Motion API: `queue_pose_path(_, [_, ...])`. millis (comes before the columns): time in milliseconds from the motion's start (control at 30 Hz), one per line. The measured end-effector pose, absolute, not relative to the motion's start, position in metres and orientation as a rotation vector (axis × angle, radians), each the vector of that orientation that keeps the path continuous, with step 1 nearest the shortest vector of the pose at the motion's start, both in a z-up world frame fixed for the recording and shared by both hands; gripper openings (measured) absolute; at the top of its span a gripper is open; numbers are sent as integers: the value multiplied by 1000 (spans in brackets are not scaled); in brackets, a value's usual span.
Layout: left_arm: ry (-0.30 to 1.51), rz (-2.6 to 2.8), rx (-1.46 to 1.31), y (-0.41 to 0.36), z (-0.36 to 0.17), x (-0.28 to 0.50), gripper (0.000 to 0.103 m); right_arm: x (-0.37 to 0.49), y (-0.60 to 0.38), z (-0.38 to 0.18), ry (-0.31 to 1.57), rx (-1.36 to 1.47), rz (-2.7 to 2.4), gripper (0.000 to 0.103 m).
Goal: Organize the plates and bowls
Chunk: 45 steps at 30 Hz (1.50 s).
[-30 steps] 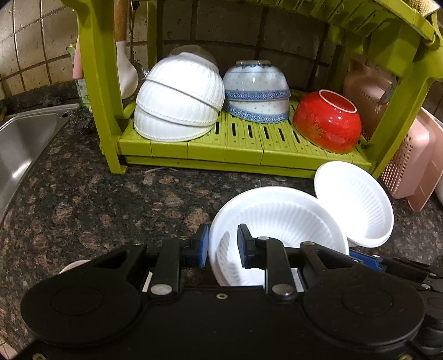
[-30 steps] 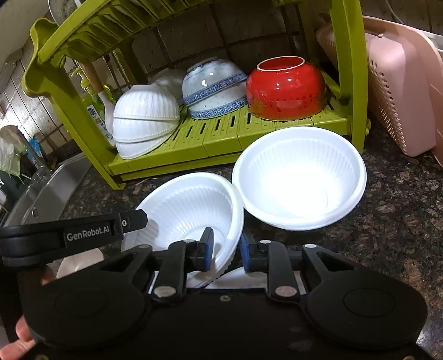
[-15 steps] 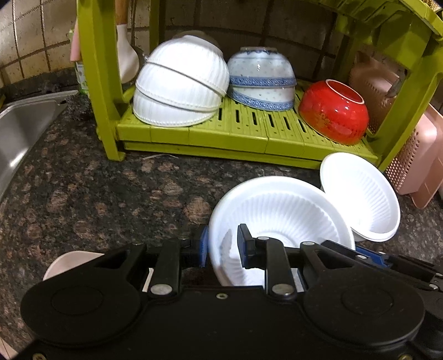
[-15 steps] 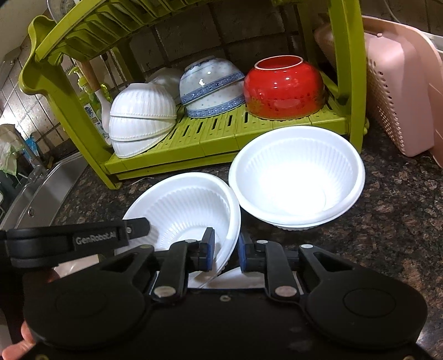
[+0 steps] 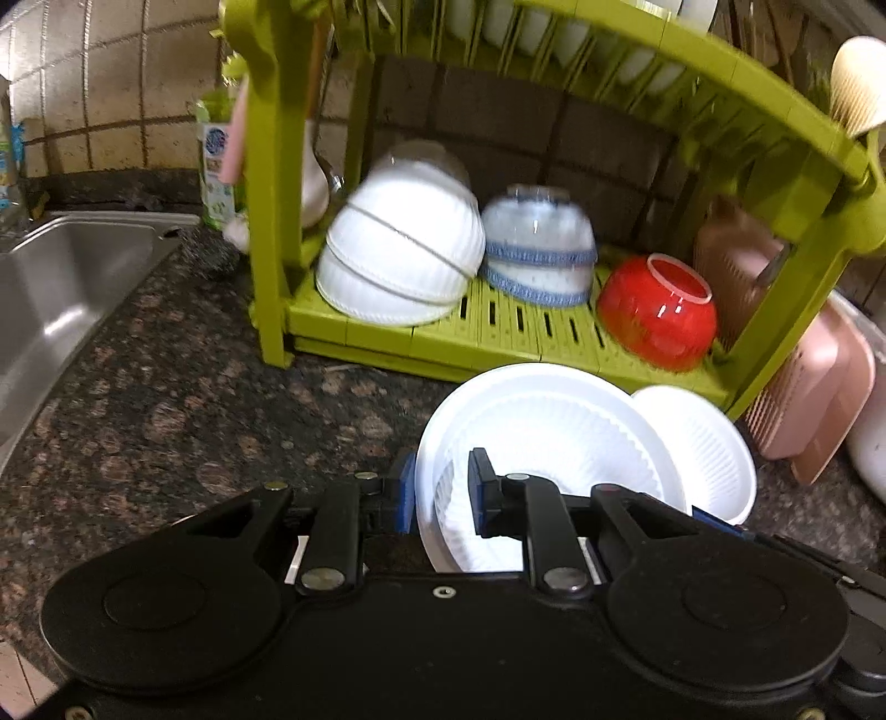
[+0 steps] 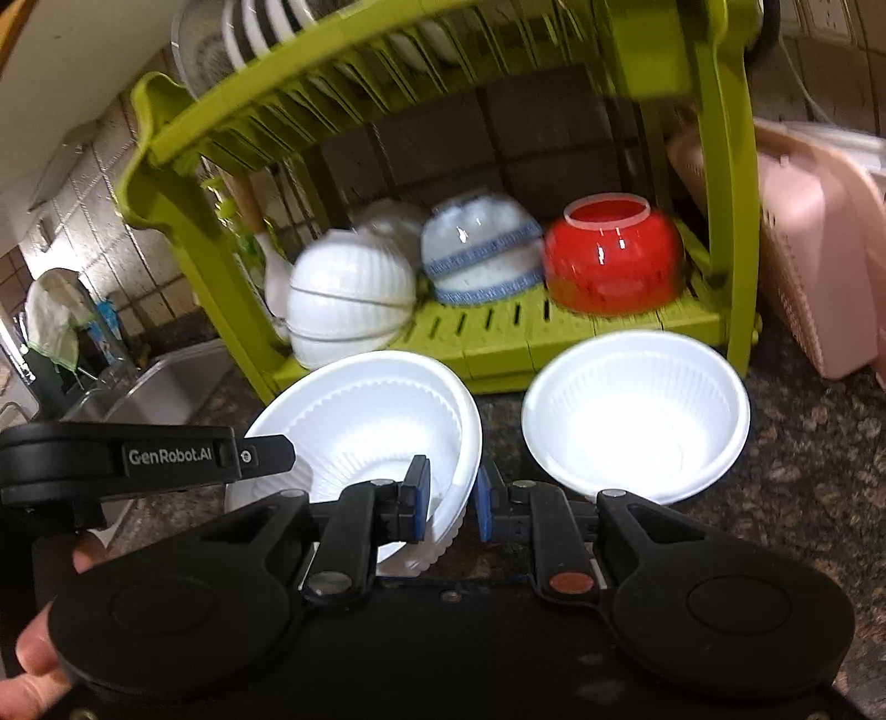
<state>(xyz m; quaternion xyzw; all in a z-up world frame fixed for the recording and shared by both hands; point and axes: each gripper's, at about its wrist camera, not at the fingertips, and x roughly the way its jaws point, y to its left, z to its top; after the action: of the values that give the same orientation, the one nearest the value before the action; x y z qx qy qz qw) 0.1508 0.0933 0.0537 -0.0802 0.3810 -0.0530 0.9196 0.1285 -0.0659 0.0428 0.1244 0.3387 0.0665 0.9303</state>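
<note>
Two nested white plastic bowls (image 5: 554, 421) (image 6: 376, 410) are held tilted above the dark counter. My left gripper (image 5: 443, 493) is shut on their left rim; it also shows in the right wrist view as a black body (image 6: 138, 457). My right gripper (image 6: 449, 501) is shut on the right rim, one pad inside and one outside. Another white plastic bowl (image 6: 637, 415) (image 5: 703, 448) rests upright on the counter just to the right. The green dish rack (image 5: 520, 332) (image 6: 498, 332) stands behind, its lower shelf carrying upside-down white ribbed bowls (image 5: 404, 260), blue-patterned bowls (image 5: 537, 249) and a red bowl (image 5: 659, 315).
A steel sink (image 5: 55, 288) lies at the left. A pink basket (image 5: 819, 387) (image 6: 819, 260) leans beside the rack's right post. White plates stand in the rack's upper tier (image 6: 255, 33). A hand (image 6: 33, 664) holds the left gripper. Speckled counter (image 5: 166, 415) stretches left of the bowls.
Both grippers have risen and tipped back with the nested bowls, so more of the rack's top tier shows. The bowl on the counter has not moved.
</note>
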Motion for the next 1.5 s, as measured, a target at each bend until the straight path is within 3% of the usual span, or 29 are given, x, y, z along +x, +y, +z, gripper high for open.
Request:
queue_pose_path(533, [733, -213, -68, 49, 82, 87, 26, 48, -104, 75, 627, 216, 94, 20])
queue_pose_path(1500, [899, -259, 83, -11, 32, 83, 26, 39, -144, 30, 819, 172, -40, 21])
